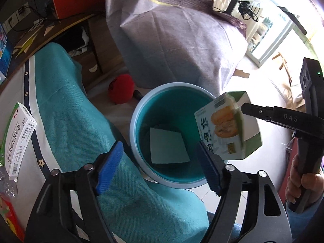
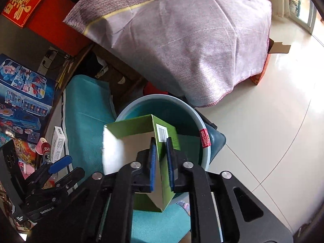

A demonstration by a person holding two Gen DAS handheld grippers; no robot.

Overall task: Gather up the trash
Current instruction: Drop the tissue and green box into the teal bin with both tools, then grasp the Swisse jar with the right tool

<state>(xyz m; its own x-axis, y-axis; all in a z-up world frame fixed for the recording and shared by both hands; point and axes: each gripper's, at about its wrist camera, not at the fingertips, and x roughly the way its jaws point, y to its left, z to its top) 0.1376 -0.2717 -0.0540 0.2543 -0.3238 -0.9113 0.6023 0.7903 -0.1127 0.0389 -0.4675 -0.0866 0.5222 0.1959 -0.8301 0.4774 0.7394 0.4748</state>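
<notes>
Over the bin rim (image 1: 139, 109), green carton (image 1: 228, 127), clear floor (image 2: 263, 131) beside.

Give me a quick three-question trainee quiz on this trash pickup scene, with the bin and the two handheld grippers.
1. True or false: the left gripper is clamped on the green and white cardboard box.
2. What lies at the bottom of the round blue plastic bin? A) a pale flat sheet of paper B) a glass bottle C) nothing at all
3. Which gripper has a wall of the box between its fingers?

Key
1. False: its jaws stand wide open with nothing between them.
2. A
3. The right gripper.
</notes>
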